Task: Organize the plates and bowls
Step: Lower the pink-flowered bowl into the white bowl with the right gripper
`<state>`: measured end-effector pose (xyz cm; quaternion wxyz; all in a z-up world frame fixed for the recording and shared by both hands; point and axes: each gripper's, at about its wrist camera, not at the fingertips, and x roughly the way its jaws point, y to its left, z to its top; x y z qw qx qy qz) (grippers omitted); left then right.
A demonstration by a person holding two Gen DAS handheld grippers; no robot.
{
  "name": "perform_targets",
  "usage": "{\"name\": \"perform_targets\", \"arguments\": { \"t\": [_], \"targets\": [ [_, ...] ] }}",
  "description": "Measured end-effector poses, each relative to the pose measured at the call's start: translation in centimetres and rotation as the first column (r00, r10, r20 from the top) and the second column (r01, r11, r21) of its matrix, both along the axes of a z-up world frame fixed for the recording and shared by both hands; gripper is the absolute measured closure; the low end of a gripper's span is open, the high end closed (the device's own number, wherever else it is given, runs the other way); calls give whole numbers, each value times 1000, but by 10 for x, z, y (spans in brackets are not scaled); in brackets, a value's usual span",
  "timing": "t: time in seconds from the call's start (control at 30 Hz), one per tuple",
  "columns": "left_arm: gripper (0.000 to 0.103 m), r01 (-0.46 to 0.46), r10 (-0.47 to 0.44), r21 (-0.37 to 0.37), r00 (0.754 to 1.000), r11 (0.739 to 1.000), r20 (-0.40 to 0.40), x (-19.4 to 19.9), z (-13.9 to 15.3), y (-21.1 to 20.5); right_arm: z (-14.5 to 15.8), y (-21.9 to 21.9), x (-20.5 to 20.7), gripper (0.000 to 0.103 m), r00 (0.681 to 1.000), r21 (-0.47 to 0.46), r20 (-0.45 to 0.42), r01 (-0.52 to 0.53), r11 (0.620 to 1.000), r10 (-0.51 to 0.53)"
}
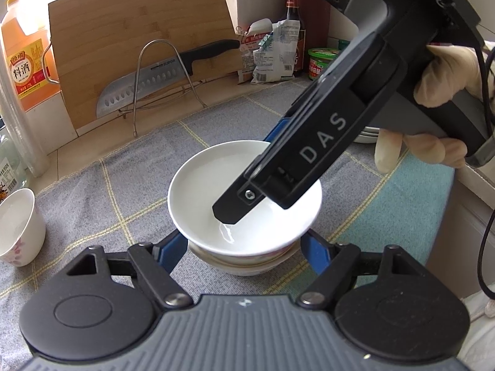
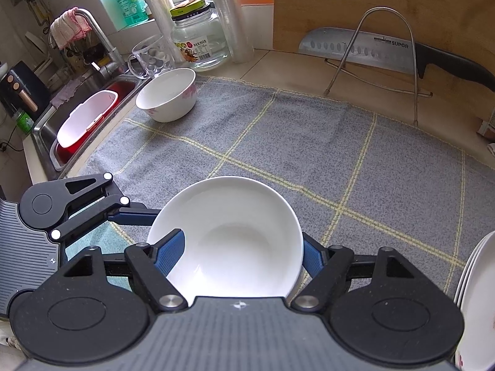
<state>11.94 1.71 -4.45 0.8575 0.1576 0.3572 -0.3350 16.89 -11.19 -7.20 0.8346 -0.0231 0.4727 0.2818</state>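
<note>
A plain white bowl (image 1: 201,185) (image 2: 229,235) sits on top of a stack of bowls (image 1: 244,262) on the grey checked cloth (image 2: 309,142). My right gripper (image 1: 250,173) (image 2: 244,253) reaches down from the upper right in a gloved hand (image 1: 445,74). It is open: one finger (image 2: 170,253) is inside the bowl's hollow and the other is outside the rim, wide apart. My left gripper (image 1: 244,241) has its blue fingers (image 1: 173,247) against both sides of the lower bowls, under the white bowl's rim. The right wrist view shows only one left finger (image 2: 136,216).
A floral bowl (image 1: 18,225) (image 2: 167,95) stands on the cloth near the sink (image 2: 46,130). Stacked plates (image 2: 476,293) (image 1: 368,133) lie at the right. A cleaver (image 1: 139,89) on a wire rack and a cutting board (image 1: 139,31) stand behind, with bottles, a jar (image 2: 201,40) and a mug.
</note>
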Motion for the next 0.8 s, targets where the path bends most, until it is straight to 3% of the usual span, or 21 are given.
{"name": "perform_targets", "arguments": {
  "t": [0.67,0.8],
  "targets": [
    [21,3,-3,-2,1000,1000,-9,0,-2,1,-1,0,0,20,1000,1,-3,-1,1000,1],
    [11,2,-1,-18,1000,1000,10,-2,1,3,1,2,-1,1,1000,4,20,1,1000,-2]
  ]
}}
